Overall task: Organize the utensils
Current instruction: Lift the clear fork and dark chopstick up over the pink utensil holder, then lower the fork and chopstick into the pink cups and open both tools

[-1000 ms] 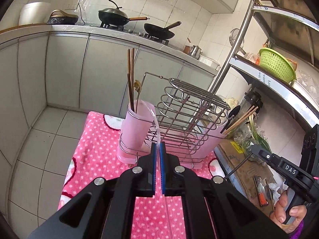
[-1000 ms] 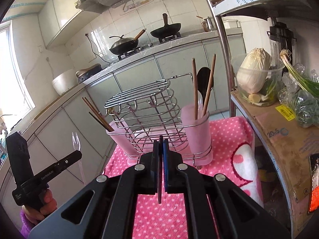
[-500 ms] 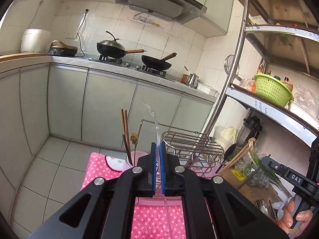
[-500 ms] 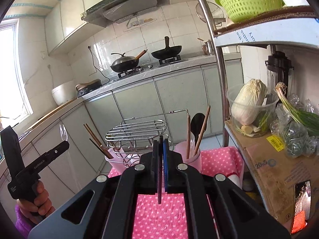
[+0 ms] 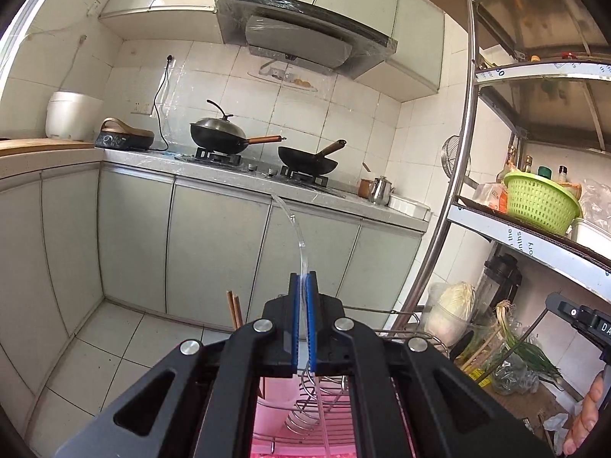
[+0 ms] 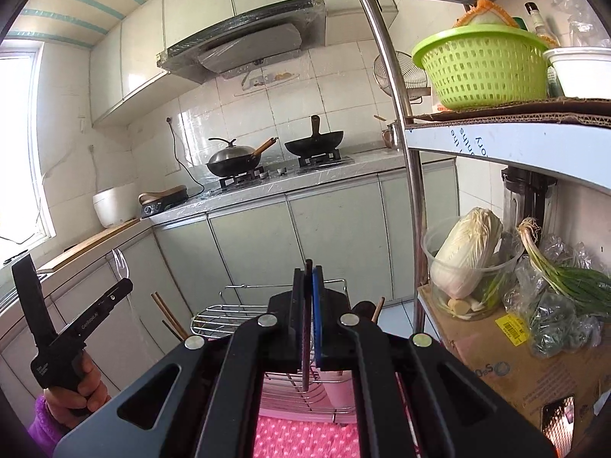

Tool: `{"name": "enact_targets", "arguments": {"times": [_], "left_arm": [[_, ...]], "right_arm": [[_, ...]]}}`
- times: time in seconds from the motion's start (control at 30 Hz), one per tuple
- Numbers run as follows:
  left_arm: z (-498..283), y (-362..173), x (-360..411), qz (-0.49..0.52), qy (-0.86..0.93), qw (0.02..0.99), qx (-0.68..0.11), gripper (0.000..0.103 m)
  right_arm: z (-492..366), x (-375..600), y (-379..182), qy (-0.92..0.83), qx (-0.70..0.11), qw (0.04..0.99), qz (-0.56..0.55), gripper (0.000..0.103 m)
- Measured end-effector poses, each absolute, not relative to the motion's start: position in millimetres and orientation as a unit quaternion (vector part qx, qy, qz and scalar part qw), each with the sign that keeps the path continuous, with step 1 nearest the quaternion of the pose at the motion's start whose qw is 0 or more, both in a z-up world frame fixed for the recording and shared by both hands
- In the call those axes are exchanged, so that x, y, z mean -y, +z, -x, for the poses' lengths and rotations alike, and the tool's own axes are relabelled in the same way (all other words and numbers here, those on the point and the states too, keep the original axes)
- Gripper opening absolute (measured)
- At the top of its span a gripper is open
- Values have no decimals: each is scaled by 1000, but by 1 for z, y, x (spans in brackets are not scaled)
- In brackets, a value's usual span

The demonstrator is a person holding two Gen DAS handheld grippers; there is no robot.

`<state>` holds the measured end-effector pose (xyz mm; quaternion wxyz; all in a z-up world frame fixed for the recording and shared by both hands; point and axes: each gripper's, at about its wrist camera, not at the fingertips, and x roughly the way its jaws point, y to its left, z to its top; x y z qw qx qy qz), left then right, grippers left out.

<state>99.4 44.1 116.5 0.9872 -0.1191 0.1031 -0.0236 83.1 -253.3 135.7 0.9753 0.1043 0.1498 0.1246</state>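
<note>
Kitchen: left gripper jaws pinch clear fork; right gripper jaws pinch dark utensil.

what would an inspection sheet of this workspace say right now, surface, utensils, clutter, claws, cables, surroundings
surface: pink dotted cloth, mostly hidden behind the claws
job's things: wire rack with a pink cup; chopsticks stand up at the rack's left end
clutter: cabbage, spring onions and cardboard box on the side shelf
grippers: left claw shut on clear plastic fork; right claw shut on dark slim utensil
cables: black cord from wall socket down to the counter
surroundings: two woks on the stove, green basket on metal shelving
</note>
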Motion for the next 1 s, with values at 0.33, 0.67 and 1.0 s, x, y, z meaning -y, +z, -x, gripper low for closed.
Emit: {"name": "enact_targets", "arguments": {"times": [0.33,0.67,1.0], "left_arm": [[-116,109,-44,98,4,994,-42,3],[-140,84,-32,46,35,998,-14,3],[-147,53,-16,-4,49,999,-5,3]], "right_arm": [[-102,241,132,103,-140,982,-73,4],[-125,233,122,87,-151,984,-48,4],[-138,222,105,84,-182,979,-29,4]]}}
